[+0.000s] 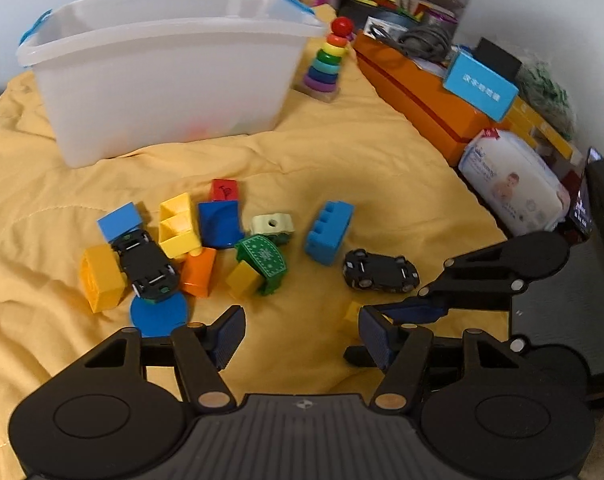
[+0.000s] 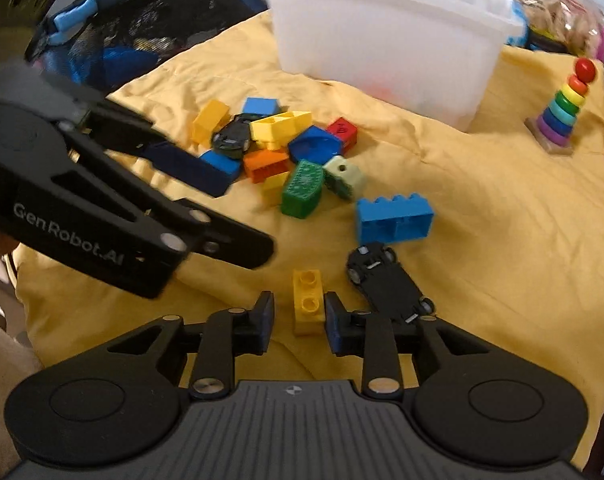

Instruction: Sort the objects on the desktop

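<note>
A pile of toy blocks [image 1: 205, 240] lies on the yellow cloth [image 1: 342, 152], with a black toy car [image 1: 146, 265] on it. A second black car [image 1: 380, 271] lies upside down to the right, also in the right wrist view [image 2: 390, 280]. A blue brick [image 1: 329, 232] lies near it. My left gripper [image 1: 302, 330] is open and empty, above the cloth near the pile. My right gripper [image 2: 297, 316] is open around a small yellow two-stud brick [image 2: 309, 302]; its right pad is close to or touching the brick, the left pad is apart. A white plastic bin [image 1: 169, 68] stands behind.
A rainbow ring stacker [image 1: 326, 62] stands right of the bin. Orange boxes [image 1: 422, 96], a blue carton [image 1: 480, 86] and a wipes pack [image 1: 514, 184] line the right edge. A dark mesh bag [image 2: 149, 28] sits at the cloth's left, in the right wrist view.
</note>
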A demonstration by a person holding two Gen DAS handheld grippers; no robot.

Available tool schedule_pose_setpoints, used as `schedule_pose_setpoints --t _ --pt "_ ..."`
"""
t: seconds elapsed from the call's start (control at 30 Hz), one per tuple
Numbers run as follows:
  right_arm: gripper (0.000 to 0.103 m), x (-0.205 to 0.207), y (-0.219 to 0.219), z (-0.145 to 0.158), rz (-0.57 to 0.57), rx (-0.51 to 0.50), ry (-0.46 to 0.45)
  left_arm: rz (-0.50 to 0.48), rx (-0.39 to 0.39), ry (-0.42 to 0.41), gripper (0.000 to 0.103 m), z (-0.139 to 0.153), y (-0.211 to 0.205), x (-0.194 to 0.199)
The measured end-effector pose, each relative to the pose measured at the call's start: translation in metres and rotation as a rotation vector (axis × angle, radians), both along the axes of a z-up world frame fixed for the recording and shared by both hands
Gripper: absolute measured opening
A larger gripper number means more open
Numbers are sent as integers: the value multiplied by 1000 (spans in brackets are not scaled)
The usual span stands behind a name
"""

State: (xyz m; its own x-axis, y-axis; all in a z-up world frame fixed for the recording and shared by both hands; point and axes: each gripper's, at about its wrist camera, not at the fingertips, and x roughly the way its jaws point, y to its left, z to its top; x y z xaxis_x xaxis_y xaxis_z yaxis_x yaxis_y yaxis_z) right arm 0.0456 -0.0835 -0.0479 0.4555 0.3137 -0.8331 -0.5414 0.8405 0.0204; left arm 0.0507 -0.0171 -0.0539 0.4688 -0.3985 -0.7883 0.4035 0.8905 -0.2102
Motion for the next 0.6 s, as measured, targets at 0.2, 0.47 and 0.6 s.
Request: schedule_pose_setpoints --t 0.2,0.47,0.6 --pt "33 -7 -23 18 -67 43 -72 138 55 -69 66 11 21 4" --pt "32 8 -27 4 -47 -101 -136 154 285 -91 61 5 2 37" --pt "33 8 -18 2 -26 -118 -156 163 278 -58 45 -5 11 45"
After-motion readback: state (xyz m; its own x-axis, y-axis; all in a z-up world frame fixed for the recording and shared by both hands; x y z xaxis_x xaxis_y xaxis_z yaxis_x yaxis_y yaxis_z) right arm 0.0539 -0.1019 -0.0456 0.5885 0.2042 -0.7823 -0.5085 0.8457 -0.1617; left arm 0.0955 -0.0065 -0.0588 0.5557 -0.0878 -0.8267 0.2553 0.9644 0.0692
